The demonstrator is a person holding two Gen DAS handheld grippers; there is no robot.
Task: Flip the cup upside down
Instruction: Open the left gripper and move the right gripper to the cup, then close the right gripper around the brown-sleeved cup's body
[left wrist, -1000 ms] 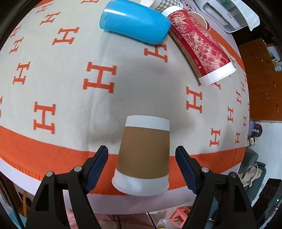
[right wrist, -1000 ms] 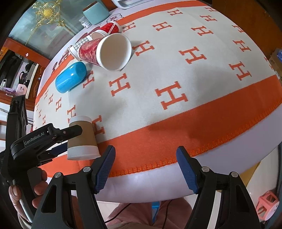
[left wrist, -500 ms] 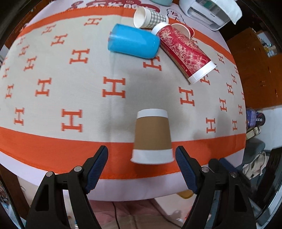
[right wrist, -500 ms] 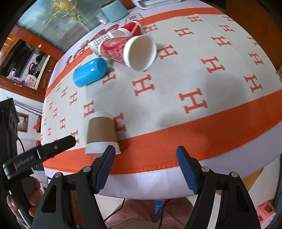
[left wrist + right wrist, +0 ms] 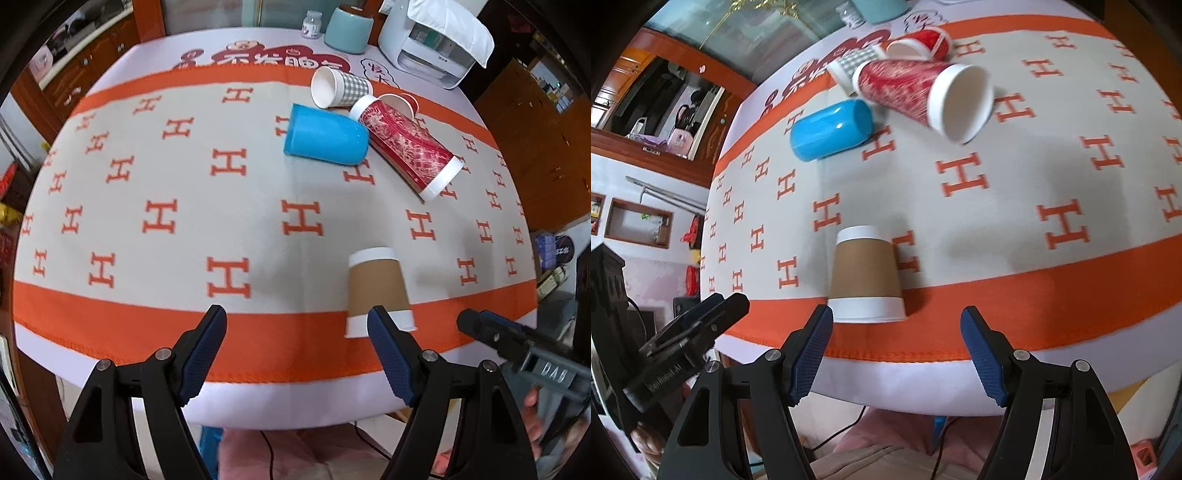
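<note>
Left wrist view: the left hand-held gripper (image 5: 297,347) hangs off the near edge of the surface (image 5: 258,236), jaws spread wide with nothing between them. The brown paper cup (image 5: 376,291) stands upside down, wide rim down on the orange border of the H-patterned cloth (image 5: 159,221), just behind the gripper's right finger and apart from it. Farther back lie a blue cup (image 5: 325,138) on its side, a tall red cup (image 5: 406,147) on its side touching it, a checked cup (image 5: 341,90) tipped over, and a smaller red cup (image 5: 400,103) behind. At the lower right, the right hand-held gripper (image 5: 517,347) comes into frame, a hand (image 5: 543,432) wrapped round its grip.

Right wrist view: the right hand-held gripper (image 5: 897,354) is wide apart too, empty, hovering off the surface's (image 5: 1015,206) edge. The brown paper cup (image 5: 866,277) sits inverted straight ahead, near the left finger's tip but clear of it. Beyond, the blue cup (image 5: 831,129) and tall red cup (image 5: 916,92) lie on their sides, the red one's mouth facing this way. The left hand-held gripper (image 5: 698,332) shows at the left, off the surface.
</note>
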